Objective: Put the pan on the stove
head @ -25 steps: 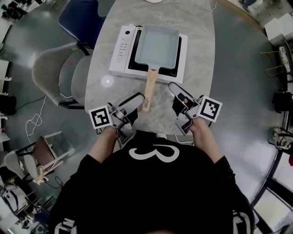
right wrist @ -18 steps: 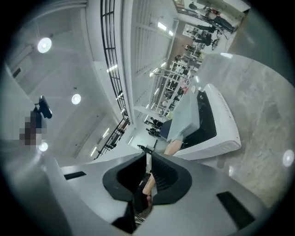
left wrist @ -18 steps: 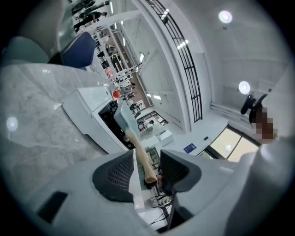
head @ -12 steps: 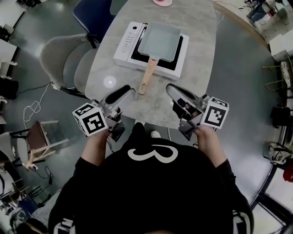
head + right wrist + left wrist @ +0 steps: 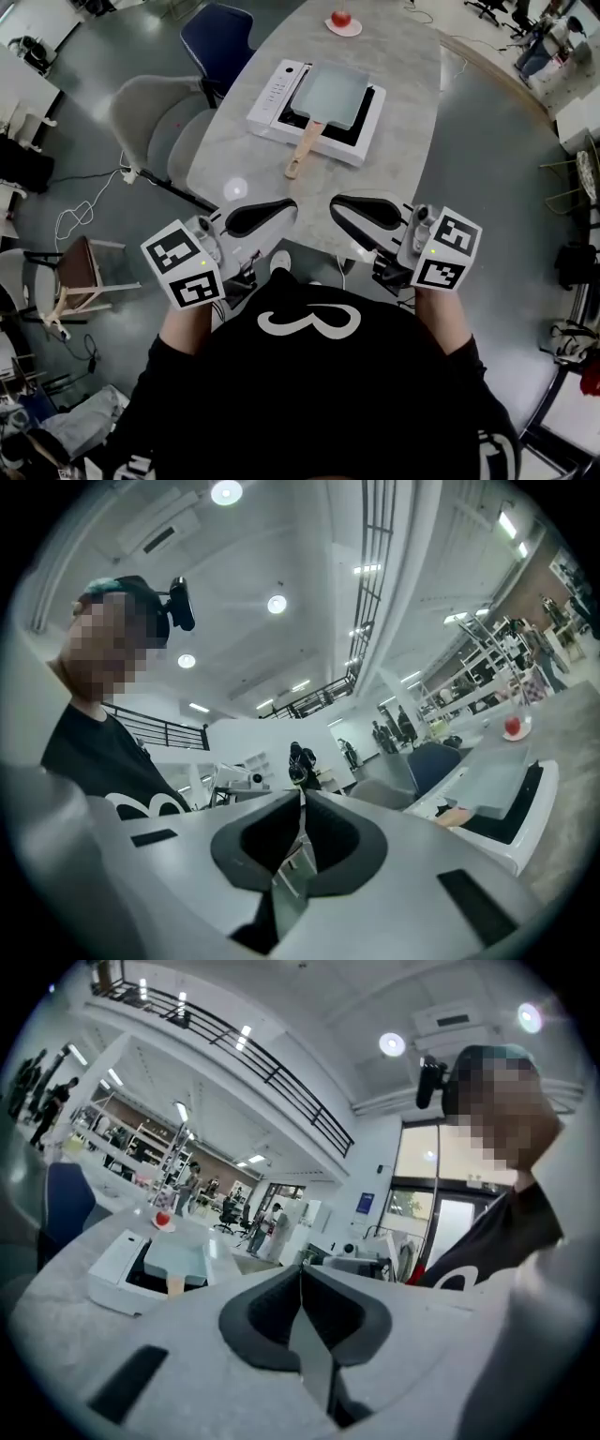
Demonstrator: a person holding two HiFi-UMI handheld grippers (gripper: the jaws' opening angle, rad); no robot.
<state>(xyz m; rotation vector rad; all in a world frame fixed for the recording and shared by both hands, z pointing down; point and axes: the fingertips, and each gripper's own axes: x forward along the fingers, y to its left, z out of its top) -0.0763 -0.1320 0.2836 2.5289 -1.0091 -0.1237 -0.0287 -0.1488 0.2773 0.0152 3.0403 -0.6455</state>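
The pan (image 5: 336,94) was seen resting on the black top of the white stove (image 5: 277,86), toward the far end of the counter (image 5: 403,103). Its wooden handle (image 5: 302,155) reached past the stove's near edge. A red object (image 5: 340,17) was set farther back. The left gripper (image 5: 289,206) and the right gripper (image 5: 337,202) were held by the counter's near edge, well apart from the pan, tips turned toward each other. The left fingers were pressed together with nothing between them. The right fingers had just been closing and were likewise met, empty.
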